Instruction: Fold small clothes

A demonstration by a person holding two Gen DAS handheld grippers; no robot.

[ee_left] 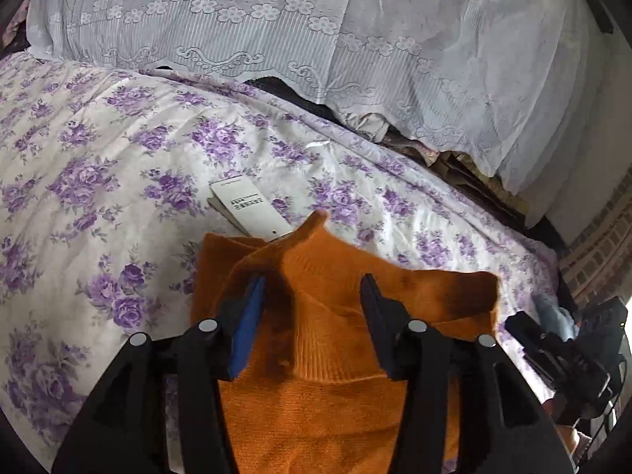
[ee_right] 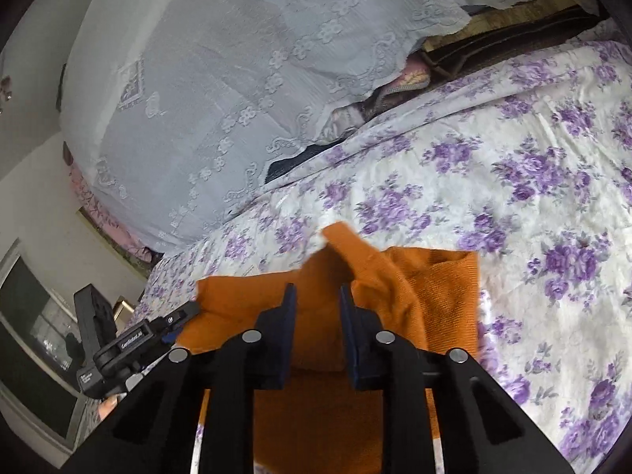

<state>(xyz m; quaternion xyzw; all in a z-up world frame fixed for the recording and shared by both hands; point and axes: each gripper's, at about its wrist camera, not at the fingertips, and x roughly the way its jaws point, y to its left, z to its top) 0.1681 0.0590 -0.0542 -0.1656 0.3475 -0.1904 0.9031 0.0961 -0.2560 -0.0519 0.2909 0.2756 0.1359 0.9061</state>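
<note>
An orange knit sweater [ee_left: 335, 355] lies partly folded on the purple-flowered bedsheet [ee_left: 98, 177]. A white hang tag [ee_left: 249, 207] sticks out from under its far edge. My left gripper [ee_left: 312, 288] is open, its jaws wide apart just above the sweater's ribbed part. In the right wrist view the same sweater [ee_right: 395, 288] lies bunched, with a corner sticking up. My right gripper [ee_right: 318, 296] is open with a narrower gap over the sweater's fold, holding nothing. Each gripper shows at the edge of the other's view: the right one [ee_left: 561, 351] and the left one [ee_right: 130, 343].
A pile covered by white lace cloth [ee_left: 316, 31] runs along the far side of the bed, also in the right wrist view [ee_right: 217, 98]. Dark items and a pink fabric [ee_right: 410, 75] peek from under it. A brick wall [ee_left: 600, 245] is at right.
</note>
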